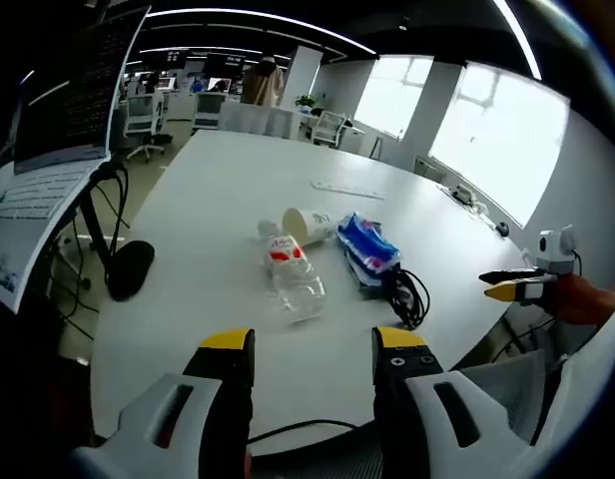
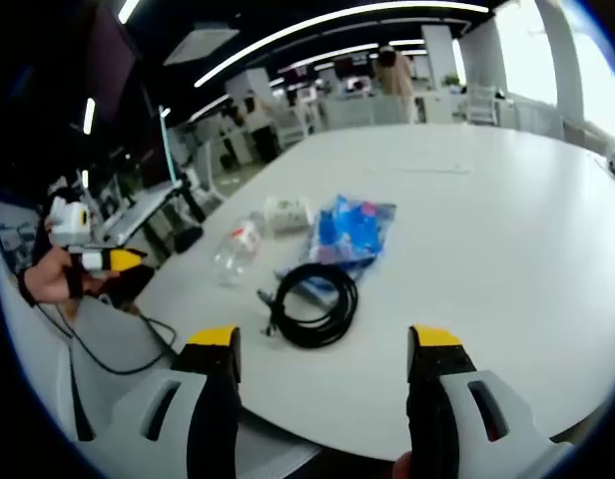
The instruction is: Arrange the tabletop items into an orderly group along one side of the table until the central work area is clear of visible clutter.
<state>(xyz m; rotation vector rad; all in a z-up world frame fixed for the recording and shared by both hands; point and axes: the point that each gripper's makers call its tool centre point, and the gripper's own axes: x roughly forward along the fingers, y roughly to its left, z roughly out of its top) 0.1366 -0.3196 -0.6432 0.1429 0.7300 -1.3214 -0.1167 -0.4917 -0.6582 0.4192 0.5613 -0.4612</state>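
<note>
On the white table (image 1: pixel 228 180) lie a clear plastic bottle (image 1: pixel 294 275) with a red label, a paper cup (image 1: pixel 306 225) on its side, a blue packet (image 1: pixel 367 247) and a coiled black cable (image 1: pixel 407 294), all close together. My left gripper (image 1: pixel 312 349) stands open at the table's near edge, short of the bottle. In the right gripper view the cable (image 2: pixel 312 304), blue packet (image 2: pixel 349 232), bottle (image 2: pixel 238 249) and cup (image 2: pixel 286 213) lie ahead of my open right gripper (image 2: pixel 325 344). The right gripper (image 1: pixel 512 286) also appears held by a hand at the right of the left gripper view.
A laptop (image 1: pixel 58 150) on a stand sits to the left with a black mouse-like object (image 1: pixel 131 267) below it. A flat strip (image 1: pixel 345 190) lies further up the table. Office chairs and desks stand beyond. A black wire (image 2: pixel 118 349) hangs off the table's edge.
</note>
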